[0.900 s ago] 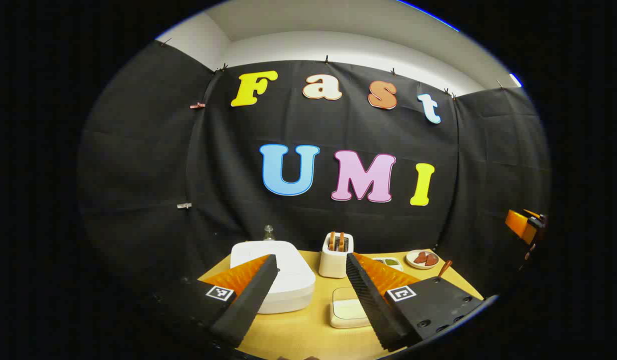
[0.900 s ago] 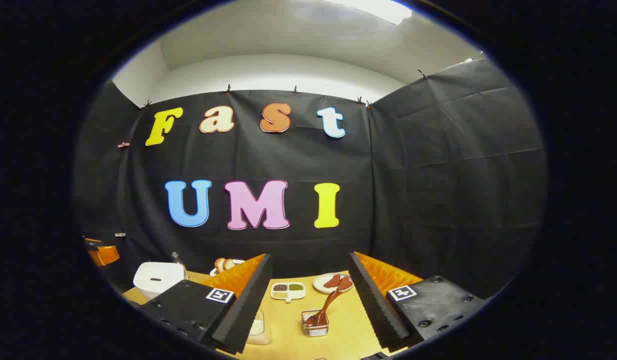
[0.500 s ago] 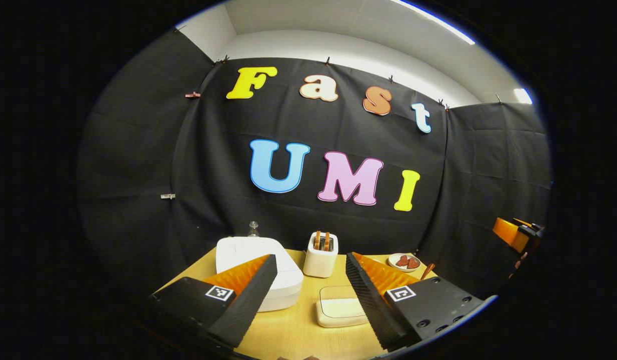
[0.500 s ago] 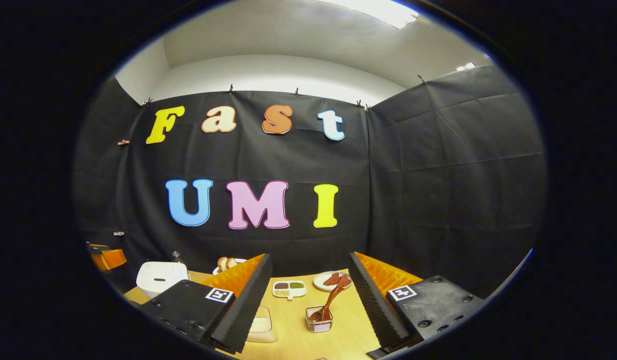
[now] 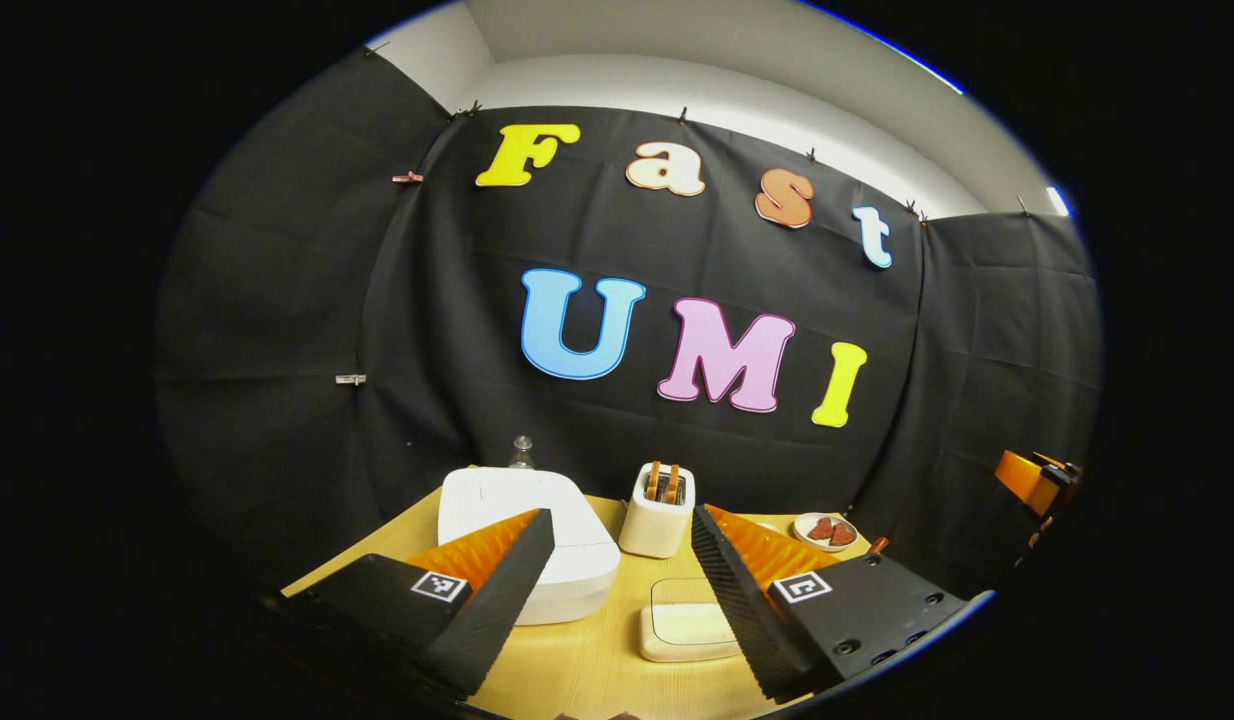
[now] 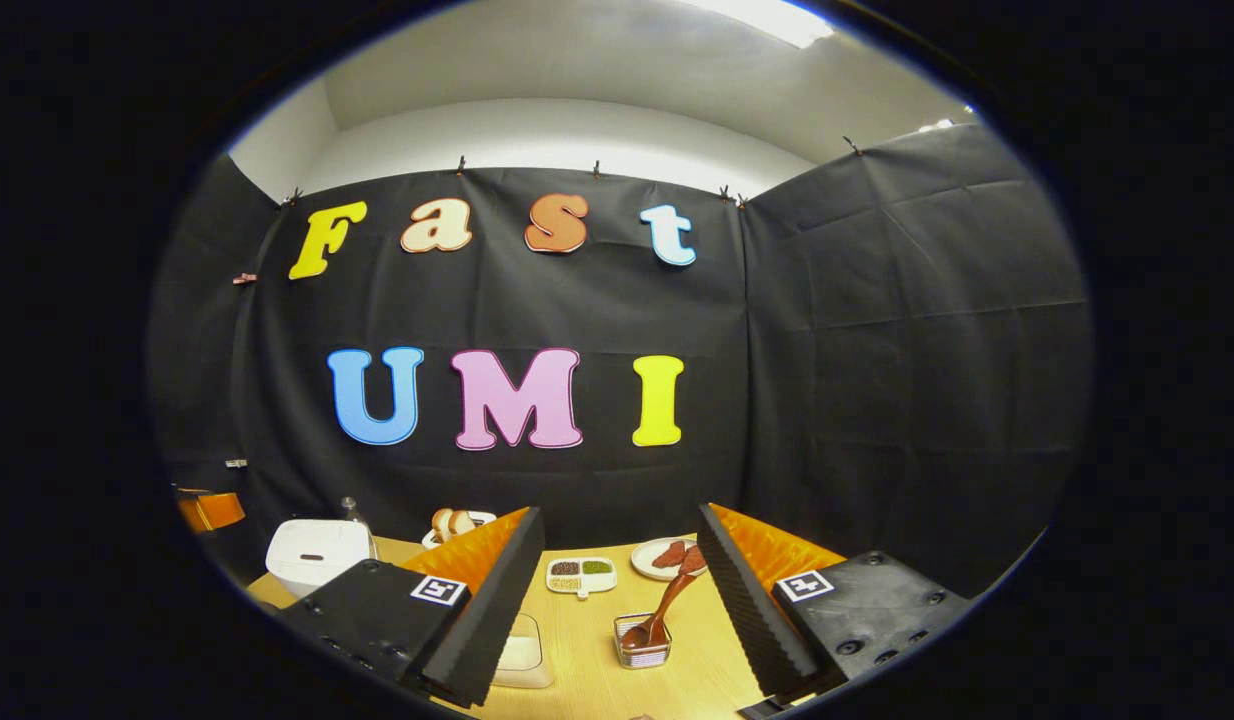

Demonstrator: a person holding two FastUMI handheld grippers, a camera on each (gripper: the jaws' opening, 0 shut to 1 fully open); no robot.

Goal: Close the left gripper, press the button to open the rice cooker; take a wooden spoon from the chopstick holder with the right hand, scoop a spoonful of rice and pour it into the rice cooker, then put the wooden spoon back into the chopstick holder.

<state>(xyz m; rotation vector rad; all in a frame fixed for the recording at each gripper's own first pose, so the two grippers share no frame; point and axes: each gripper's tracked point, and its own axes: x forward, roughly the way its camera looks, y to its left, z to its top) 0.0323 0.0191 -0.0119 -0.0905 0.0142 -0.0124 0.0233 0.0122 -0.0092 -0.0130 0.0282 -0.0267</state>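
Left tool (image 5: 617, 600): jaws wide apart, empty, not yet closed for the button. It has swung slightly since the previous frames; cooker (image 5: 522, 540), lid down, now at 11 o'clock. Right tool (image 6: 617, 600): spread, empty; spoon (image 6: 662, 610) in holder (image 6: 643, 650) at 12 o'clock.

on the light wooden table (image 5: 587, 675), the white closed rice cooker (image 5: 537, 525) sits left of the cream two-slot toaster (image 5: 657, 515), with a shallow cream lidded box (image 5: 687, 625) in front.

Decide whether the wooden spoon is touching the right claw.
Apart. The right gripper view shows the wooden spoon leaning in its holder on the table, with bare tabletop between it and the open right claw.
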